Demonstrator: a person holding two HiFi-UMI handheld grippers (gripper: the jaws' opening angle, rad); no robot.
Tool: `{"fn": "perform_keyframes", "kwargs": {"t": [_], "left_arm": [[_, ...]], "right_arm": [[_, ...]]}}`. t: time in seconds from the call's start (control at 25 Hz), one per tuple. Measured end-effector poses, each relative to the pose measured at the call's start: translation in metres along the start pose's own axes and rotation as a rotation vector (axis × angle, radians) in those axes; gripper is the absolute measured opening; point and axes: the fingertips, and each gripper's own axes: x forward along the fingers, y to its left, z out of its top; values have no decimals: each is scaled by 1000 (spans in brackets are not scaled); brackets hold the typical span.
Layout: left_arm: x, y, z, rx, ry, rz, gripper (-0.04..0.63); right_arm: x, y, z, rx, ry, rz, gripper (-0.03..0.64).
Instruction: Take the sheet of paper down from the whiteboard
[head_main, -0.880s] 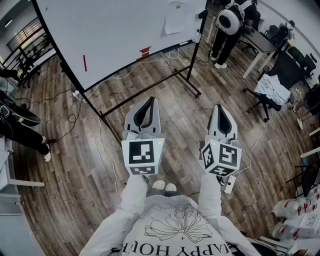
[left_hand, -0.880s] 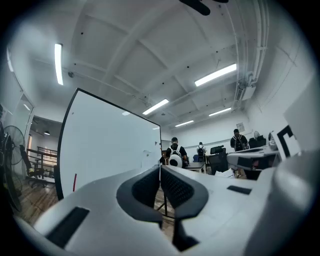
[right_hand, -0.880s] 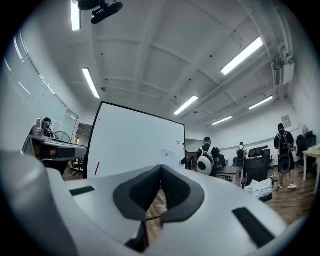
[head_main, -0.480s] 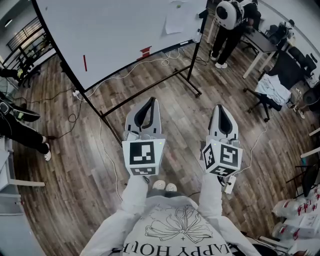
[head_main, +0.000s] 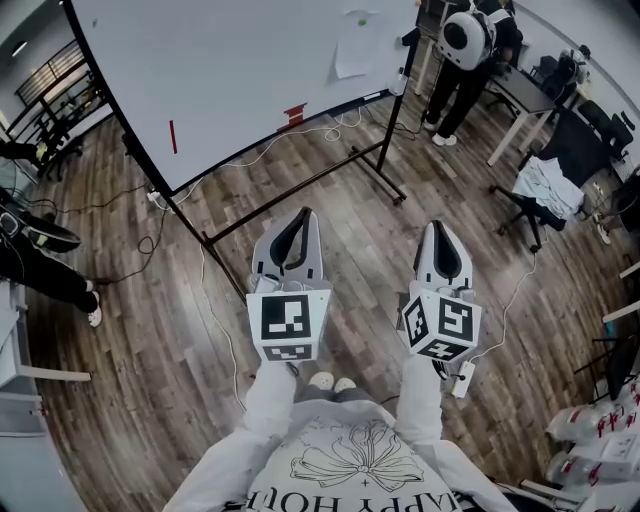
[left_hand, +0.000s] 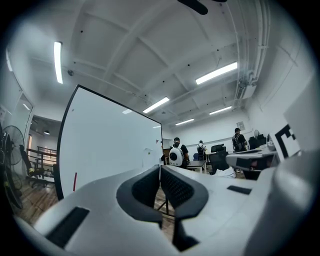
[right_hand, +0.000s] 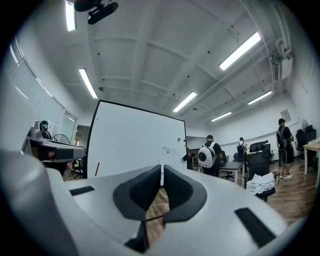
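A white sheet of paper (head_main: 353, 55) hangs near the right end of the big whiteboard (head_main: 230, 70), far ahead of me. The same sheet of paper (right_hand: 169, 156) shows small in the right gripper view, and faintly as a paper (left_hand: 148, 157) in the left gripper view. My left gripper (head_main: 304, 213) and right gripper (head_main: 437, 227) are held level side by side above the wooden floor, well short of the board. Both are shut with nothing between the jaws.
The whiteboard stands on a black wheeled frame (head_main: 385, 135) with cables (head_main: 205, 290) trailing across the floor. A person with a white backpack (head_main: 462, 40) stands at the board's right end beside desks and an office chair (head_main: 550, 180). Red markers (head_main: 291, 113) sit on the board's ledge.
The view has shifted slightly: the board and paper sit a little lower in the head view. Both grippers stay shut and side by side.
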Motion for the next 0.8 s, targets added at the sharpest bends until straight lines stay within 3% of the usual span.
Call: {"fn": "perform_keyframes", "kwargs": {"t": [0.48, 0.8], "left_arm": [[40, 14, -18, 2, 38, -28, 8], [116, 13, -24, -9, 28, 17, 9]], "right_arm": [[39, 8, -21, 6, 43, 0, 5], [113, -24, -28, -9, 38, 39, 6]]}}
